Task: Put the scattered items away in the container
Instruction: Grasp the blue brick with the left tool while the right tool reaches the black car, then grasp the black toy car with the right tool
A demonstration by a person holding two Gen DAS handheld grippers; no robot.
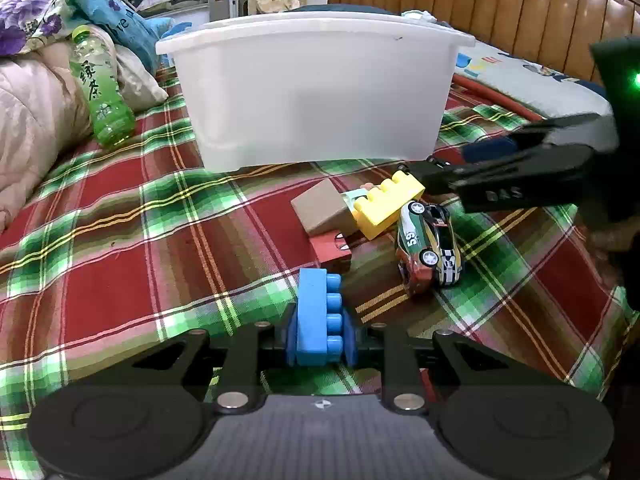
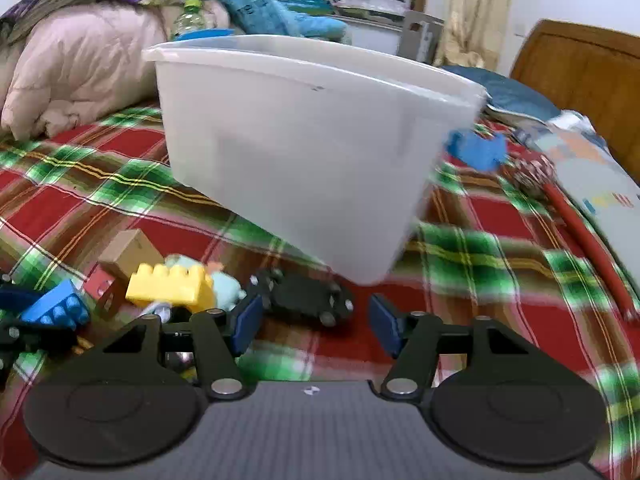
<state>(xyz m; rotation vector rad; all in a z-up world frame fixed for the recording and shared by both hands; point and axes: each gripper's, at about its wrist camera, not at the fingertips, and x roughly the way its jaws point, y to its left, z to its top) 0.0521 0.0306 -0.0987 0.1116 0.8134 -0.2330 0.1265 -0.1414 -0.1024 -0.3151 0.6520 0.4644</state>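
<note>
Blue brick (image 1: 318, 318) clamped between the pads of the left gripper (image 1: 319, 340), long axis running straight ahead along the fingers, studs facing right, held just above the plaid bedspread (image 1: 120, 240). White plastic tub (image 1: 312, 92) dead ahead of those jaws and a fair way beyond, rim well above the brick's level, so by the look of it up and forward, then over the near wall before letting go. Between brick and tub, a small heap to the right of the line: brown wedge block (image 1: 322, 208), red card piece (image 1: 330, 246) just in front of it, yellow brick (image 1: 390, 204) leaning across the wedge with its long axis slanting up to the right, striped toy car (image 1: 430, 246) just beside that, nose toward the camera. Right gripper (image 2: 314, 322) with jaws wide apart and nothing between them, low over the bedspread, aimed at the near right corner of the tub. Black toy car (image 2: 304, 296) lying crosswise just beyond the left pad, clearly nearer this hand than the other; seemingly the next pick here, though a small shift left needed to straddle it. Same tool reaching in from the right edge of the left camera, fingers level and tips close to the yellow brick. Right view somewhat smeared, so fine contact at the black car impossible to judge. Green tea bottle (image 1: 102, 88) off to the far left against the bedding, well apart from everything else.
</note>
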